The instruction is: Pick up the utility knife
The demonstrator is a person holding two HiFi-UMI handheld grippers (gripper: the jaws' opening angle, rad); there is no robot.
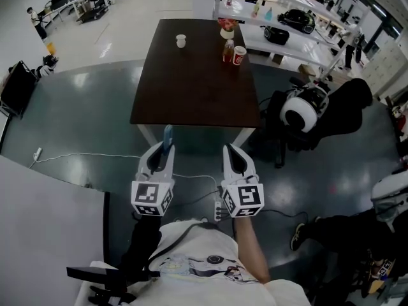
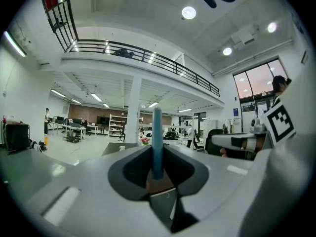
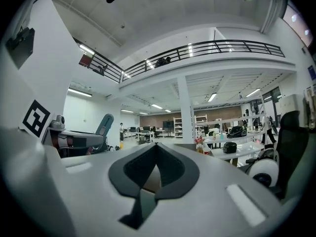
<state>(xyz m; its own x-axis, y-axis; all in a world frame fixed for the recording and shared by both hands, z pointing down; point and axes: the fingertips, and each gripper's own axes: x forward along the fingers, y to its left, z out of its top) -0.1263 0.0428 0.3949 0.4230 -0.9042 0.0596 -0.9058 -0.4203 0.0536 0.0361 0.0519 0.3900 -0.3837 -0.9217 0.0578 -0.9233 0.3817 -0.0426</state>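
Observation:
The utility knife [image 1: 167, 136] is a slim blue handle that stands upright out of my left gripper [image 1: 164, 153], whose jaws are shut on it. In the left gripper view the knife [image 2: 157, 141] rises straight up between the grey fingers [image 2: 126, 157]. From the right gripper view the same blue handle [image 3: 103, 125] shows at the left, tilted above the left gripper. My right gripper [image 1: 231, 153] is held level beside the left one. Its jaws [image 3: 157, 147] meet at the tips with nothing between them.
A dark brown table [image 1: 191, 88] stands just ahead, with a white cup [image 1: 181, 41], a bottle [image 1: 227, 51] and a red can [image 1: 239, 55] at its far end. A black chair with a white round object [image 1: 299, 112] stands to the right. White benches line the back right.

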